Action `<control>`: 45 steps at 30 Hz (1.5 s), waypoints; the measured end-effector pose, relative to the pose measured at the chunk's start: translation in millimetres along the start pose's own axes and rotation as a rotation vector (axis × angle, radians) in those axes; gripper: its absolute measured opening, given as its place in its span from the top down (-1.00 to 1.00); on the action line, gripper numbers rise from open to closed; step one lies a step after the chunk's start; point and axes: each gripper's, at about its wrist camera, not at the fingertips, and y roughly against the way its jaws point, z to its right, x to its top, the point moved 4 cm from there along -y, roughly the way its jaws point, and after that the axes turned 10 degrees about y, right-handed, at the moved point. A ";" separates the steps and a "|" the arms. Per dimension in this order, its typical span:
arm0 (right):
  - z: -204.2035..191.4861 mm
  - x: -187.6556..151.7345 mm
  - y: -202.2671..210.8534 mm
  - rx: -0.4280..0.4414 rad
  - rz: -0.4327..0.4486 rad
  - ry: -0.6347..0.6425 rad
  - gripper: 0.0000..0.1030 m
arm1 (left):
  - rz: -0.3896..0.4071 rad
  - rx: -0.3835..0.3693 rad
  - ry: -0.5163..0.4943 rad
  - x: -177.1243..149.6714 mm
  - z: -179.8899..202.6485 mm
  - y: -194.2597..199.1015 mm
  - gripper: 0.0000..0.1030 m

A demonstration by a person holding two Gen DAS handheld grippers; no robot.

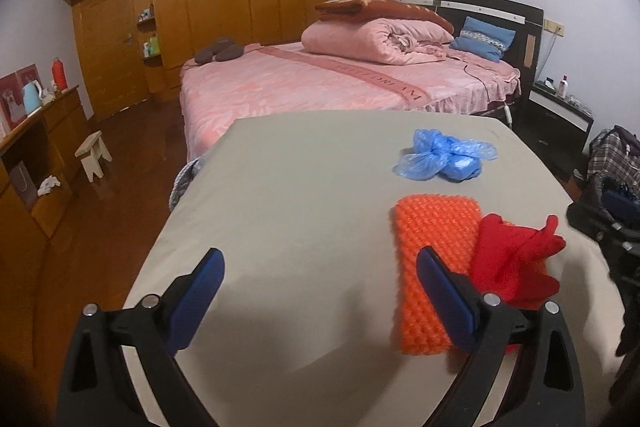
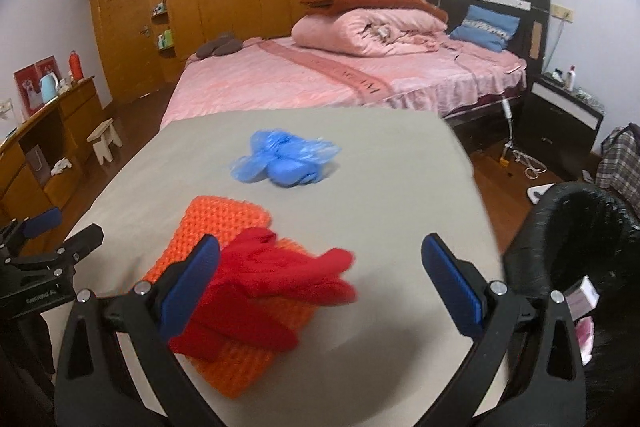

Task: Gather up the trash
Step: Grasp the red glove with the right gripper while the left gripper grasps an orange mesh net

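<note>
Three pieces of trash lie on our grey worktop (image 2: 380,195): crumpled blue plastic covers (image 2: 285,161) at twelve o'clock, an orange foam mat (image 2: 224,223) nearer, red cloth (image 2: 272,287) on it. Our left gripper (image 1: 320,275) and right gripper (image 2: 322,259) hover with fingers spread, empty. A black bin (image 2: 576,239) sits at three o'clock.

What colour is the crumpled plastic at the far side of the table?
Light blue, translucent. The crumpled plastic shows best in the right wrist view, lying beyond the orange mat.
</note>
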 end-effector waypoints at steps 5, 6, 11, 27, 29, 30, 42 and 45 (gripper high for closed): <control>-19.3 -6.2 -17.7 0.033 -0.029 0.020 -0.85 | -0.003 0.018 0.004 -2.5 -9.4 -7.2 -0.84; -23.4 -7.4 -20.5 0.040 -0.035 0.028 -0.81 | -0.005 0.020 0.006 -2.9 -11.1 -8.3 -0.84; -38.1 -14.6 -38.1 0.081 -0.086 0.058 -0.47 | -0.012 0.028 0.019 -4.5 -18.5 -13.6 -0.84; -50.1 -18.0 -45.8 0.186 -0.114 0.099 0.80 | -0.026 0.014 0.027 -8.7 -13.3 -16.9 -0.84; -46.6 -15.1 -39.4 0.208 -0.095 0.084 0.80 | -0.027 0.008 0.025 -8.2 -10.4 -16.0 -0.84; -45.5 -13.1 -35.6 0.213 -0.083 0.081 0.81 | -0.028 0.003 0.024 -8.2 -8.5 -15.8 -0.84; 3.7 6.7 1.6 0.155 -0.006 0.015 0.80 | -0.098 -0.079 0.000 -20.7 33.8 -31.0 -0.75; 14.7 3.0 1.6 0.140 -0.016 0.001 0.80 | -0.141 -0.110 -0.001 -27.4 46.0 -40.2 -0.65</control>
